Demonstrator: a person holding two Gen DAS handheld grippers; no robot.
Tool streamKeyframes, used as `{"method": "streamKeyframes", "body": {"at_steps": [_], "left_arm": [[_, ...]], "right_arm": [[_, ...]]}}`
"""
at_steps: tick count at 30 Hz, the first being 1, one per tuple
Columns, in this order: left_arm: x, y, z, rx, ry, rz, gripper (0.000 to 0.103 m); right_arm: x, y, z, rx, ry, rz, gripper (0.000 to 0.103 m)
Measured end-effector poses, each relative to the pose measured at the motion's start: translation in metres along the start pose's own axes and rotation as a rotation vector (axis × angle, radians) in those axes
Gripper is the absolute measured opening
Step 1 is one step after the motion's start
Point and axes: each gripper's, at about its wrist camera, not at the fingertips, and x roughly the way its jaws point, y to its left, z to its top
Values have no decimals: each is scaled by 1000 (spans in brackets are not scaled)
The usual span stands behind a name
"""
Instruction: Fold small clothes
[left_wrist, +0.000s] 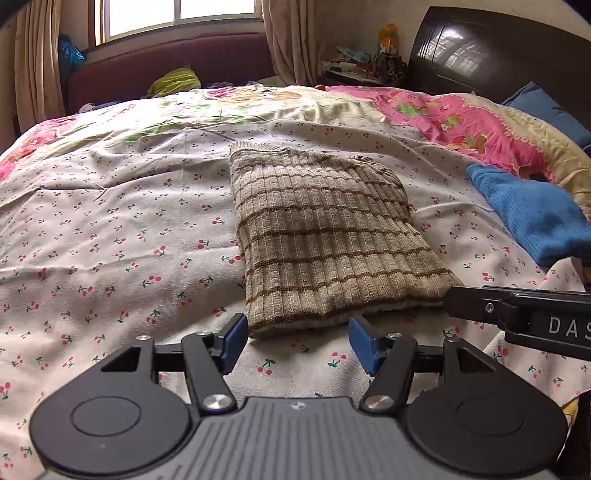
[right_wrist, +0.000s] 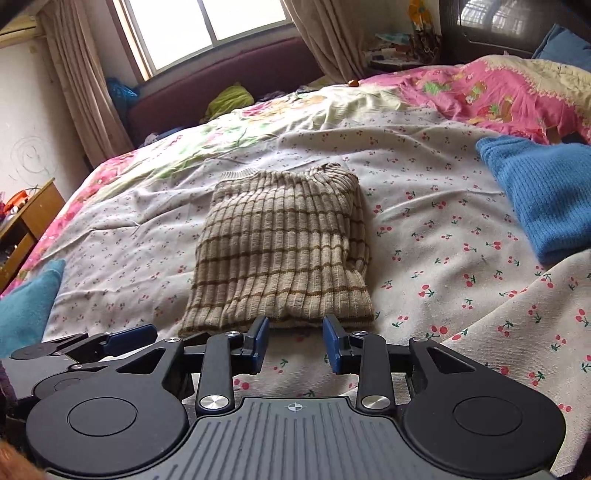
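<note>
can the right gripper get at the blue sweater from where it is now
Probably yes. The right gripper has its jaws open and empty, and only bare cherry-print sheet lies between it and the blue sweater to its right.

Folded sweater (left_wrist: 317, 236) lies flat on the bedsheet (left_wrist: 110, 229), mid-bed. A second knit garment (left_wrist: 532, 214) lies to its right, apart. Both grippers sit side by side before the sweater's near edge: left gripper (left_wrist: 297, 341), right gripper (right_wrist: 295, 343).

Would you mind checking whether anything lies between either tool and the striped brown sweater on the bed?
Nothing visible does. The left tool and right tool are both open at the near edge of the folded striped sweater, with only bare cherry-print sheet between. The blue garment lies off to the right.
</note>
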Motion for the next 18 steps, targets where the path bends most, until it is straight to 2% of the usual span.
{"method": "streamKeyframes", "body": {"at_steps": [7,12,18], "left_arm": [[-8,0,-3,4,-2,26,86],[-8,-1,-7,0,12,31,90],[-5,-3,-13,12,36,49,95]], "right_arm": [[-6,2,-7,8,-9,-1,33],[-9,3,-14,12,-14,-7,37],[-8,6,-18,-4,-14,-17,38]]}}
